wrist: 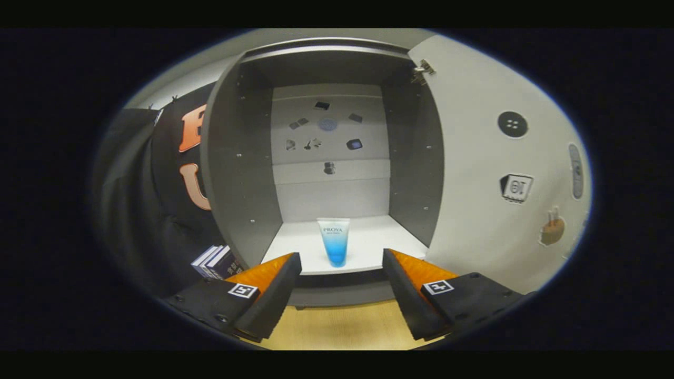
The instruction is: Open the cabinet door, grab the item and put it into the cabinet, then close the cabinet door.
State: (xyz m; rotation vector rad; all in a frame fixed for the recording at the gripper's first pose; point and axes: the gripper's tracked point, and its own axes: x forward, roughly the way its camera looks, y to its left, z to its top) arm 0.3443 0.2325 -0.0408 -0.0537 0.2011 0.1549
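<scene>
A grey cabinet (pixel 242 173) stands open just ahead of me, its white door (pixel 489 173) swung out to the right. On the cabinet's white floor (pixel 379 237), near the front lip, a blue-and-white tube (pixel 334 242) stands upright on its cap. My gripper (pixel 342 263) is open, its two fingers spread wide on either side of the tube and a little short of it. Nothing sits between the fingers; the tube is free of them.
The cabinet's white back panel (pixel 329 131) carries several small stickers. The door bears stickers and a hinge (pixel 423 71) at its top corner. A few dark books (pixel 217 261) lie left of the cabinet. A light wooden table top (pixel 342 323) lies under the fingers.
</scene>
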